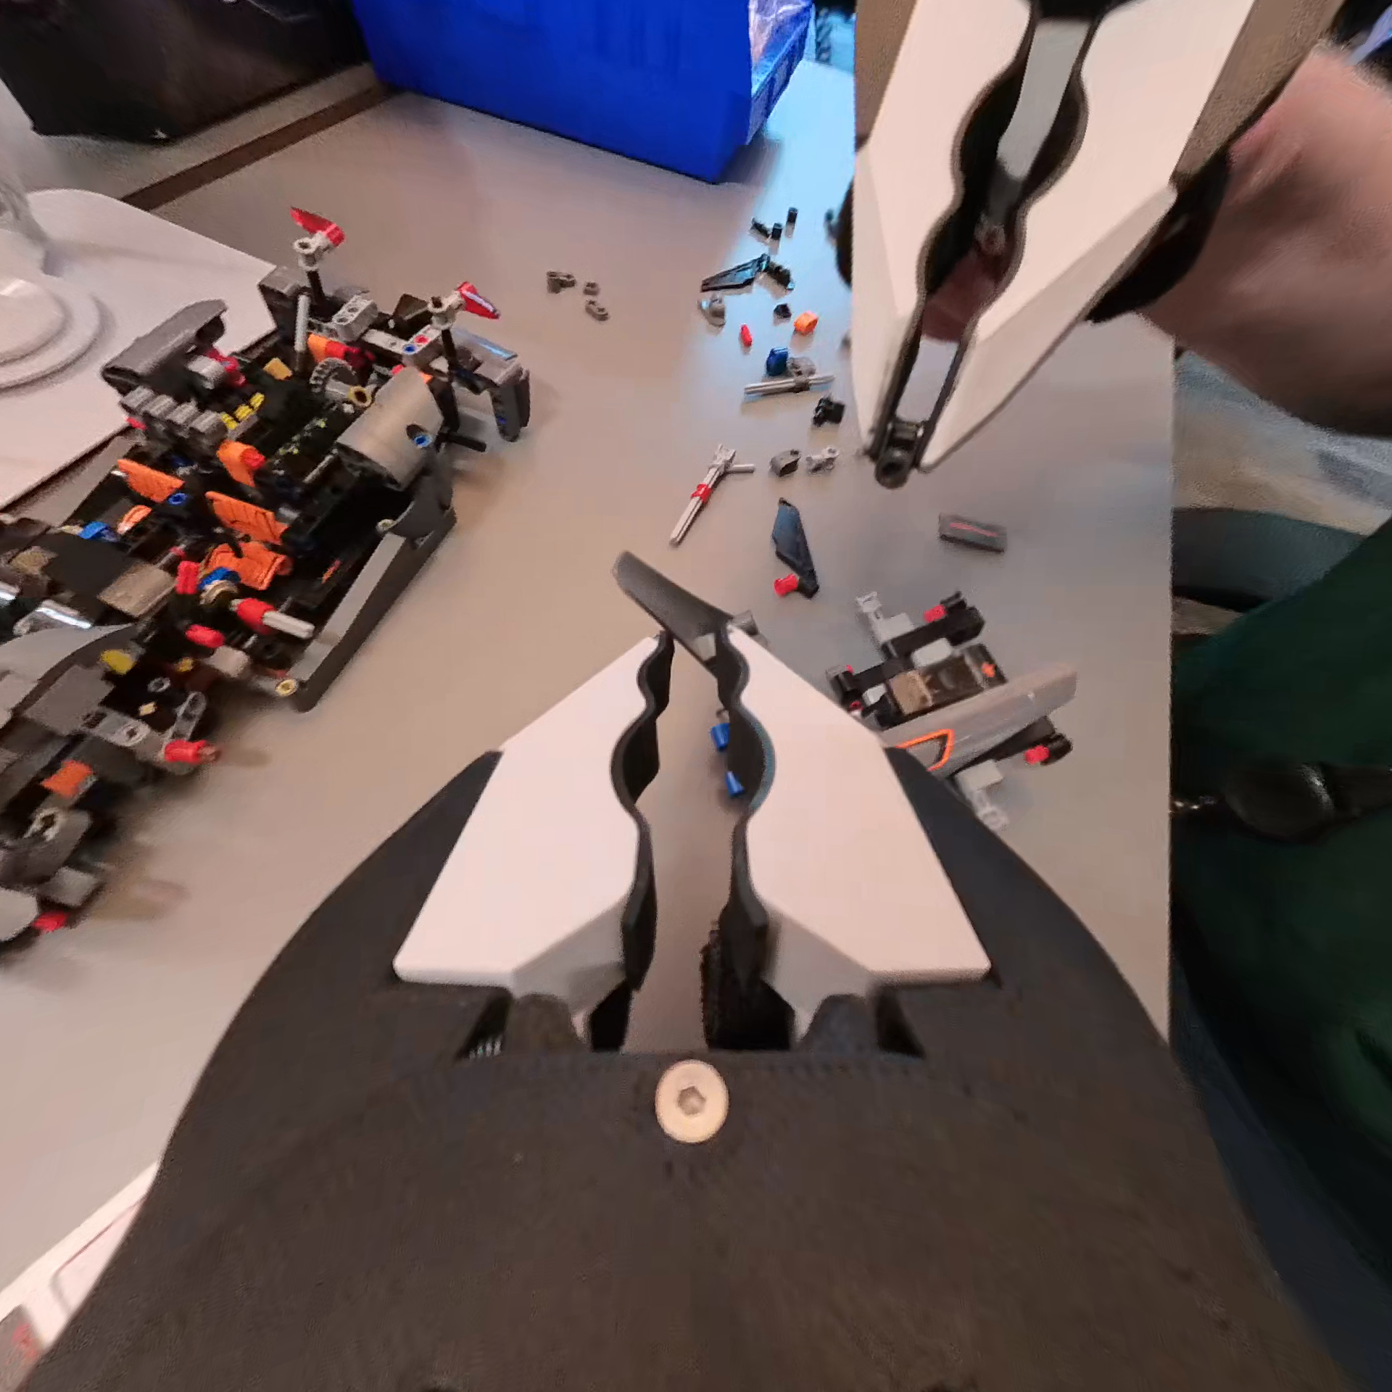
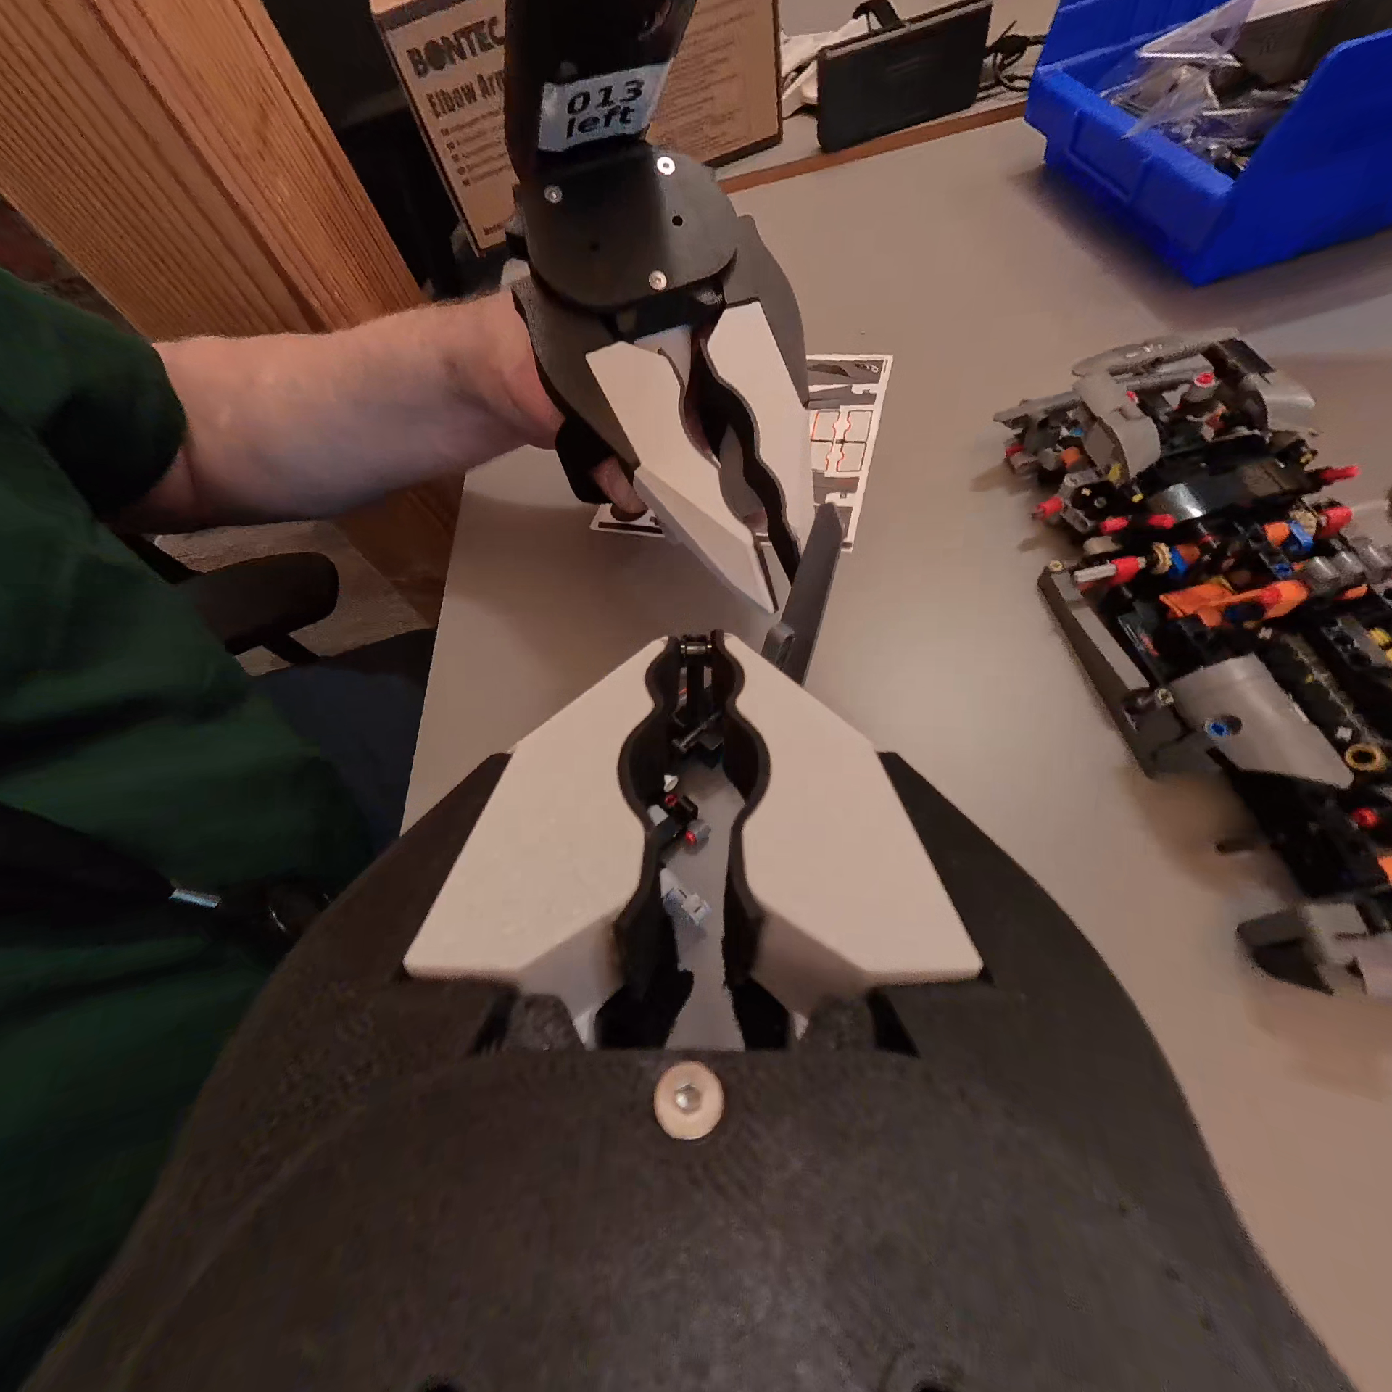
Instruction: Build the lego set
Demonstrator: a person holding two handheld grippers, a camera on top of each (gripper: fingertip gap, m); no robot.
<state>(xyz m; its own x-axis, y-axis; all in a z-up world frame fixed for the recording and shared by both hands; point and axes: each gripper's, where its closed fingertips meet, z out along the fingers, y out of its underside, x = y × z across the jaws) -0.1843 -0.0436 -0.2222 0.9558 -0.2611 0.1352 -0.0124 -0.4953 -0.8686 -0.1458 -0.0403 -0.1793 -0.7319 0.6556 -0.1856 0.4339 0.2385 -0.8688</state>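
While the big half-built Lego vehicle point(image 1: 248, 482) lies along the left of the grey table point(image 1: 572, 422), its dark chassis thick with orange panels, red pins and grey cylinders, the left gripper point(image 1: 697, 640) sits at the middle of the left wrist view. Its two white fingers are pinched together on a black blade-shaped Lego panel point(image 1: 667, 595), which sticks out up and to the left past the tips, above the tabletop. Right of the vehicle, loose small parts point(image 1: 783, 354) are scattered over the table: grey axles, black connectors, and red, blue and orange bits. A flat dark tile point(image 1: 972, 533) lies apart from them, nearer the table's edge. Near the edge on the right stands a small grey and black subassembly point(image 1: 949, 693) with an orange-outlined panel.

Farther right and higher, the right gripper point(image 1: 896, 452) points downward, its fingers clamped on a short black Lego beam with holes point(image 1: 896, 463), held clear of the table. A blue bin point(image 1: 602, 75) stands at the table's far side.

From the right wrist view, the left gripper point(image 2: 783, 587) and its panel point(image 2: 810, 580) hang just beyond the right gripper point(image 2: 697, 644), whose tips nip the beam point(image 2: 697, 649). A sticker sheet point(image 2: 844, 444) lies flat behind them, and the vehicle point(image 2: 1220, 618) stretches along the right.
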